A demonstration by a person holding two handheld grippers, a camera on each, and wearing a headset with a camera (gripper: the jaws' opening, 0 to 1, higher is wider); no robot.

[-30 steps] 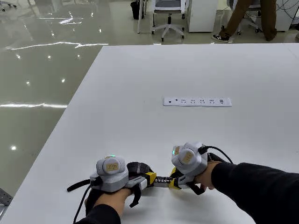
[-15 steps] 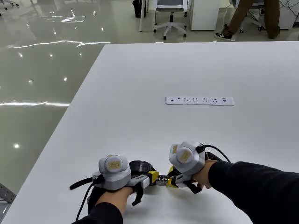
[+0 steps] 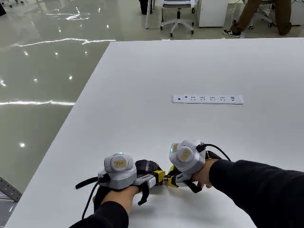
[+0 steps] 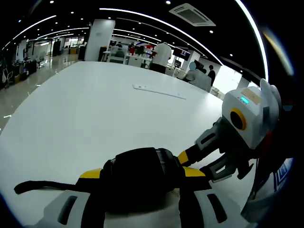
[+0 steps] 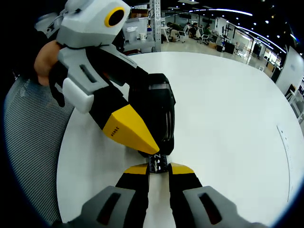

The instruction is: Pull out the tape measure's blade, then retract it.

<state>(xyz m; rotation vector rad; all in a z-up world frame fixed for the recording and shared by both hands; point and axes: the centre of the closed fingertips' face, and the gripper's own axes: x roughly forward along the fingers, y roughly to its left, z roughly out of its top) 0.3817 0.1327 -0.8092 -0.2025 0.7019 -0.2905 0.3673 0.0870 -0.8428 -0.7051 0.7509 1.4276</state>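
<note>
The tape measure (image 3: 145, 167) is a black-cased body lying near the white table's front edge. My left gripper (image 3: 155, 178) is shut on the case, whose black bulk (image 4: 142, 179) sits between its yellow-tipped jaws. My right gripper (image 3: 169, 182) faces it from the right, shut on the blade's tip. Only a short stub of marked blade (image 5: 157, 164) shows between the right jaws and the case (image 5: 156, 111). The left gripper's yellow fingertip (image 5: 129, 131) lies against the case. The two grippers almost touch.
A white power strip (image 3: 207, 99) lies flat mid-table beyond the grippers. The table's left edge (image 3: 76, 109) drops to a shiny floor. An office chair (image 3: 176, 12) and a person's legs (image 3: 247, 16) are far behind the table.
The right gripper has closed in on the left one, and the exposed blade between them has shortened to a stub. The head camera has tilted a little.
</note>
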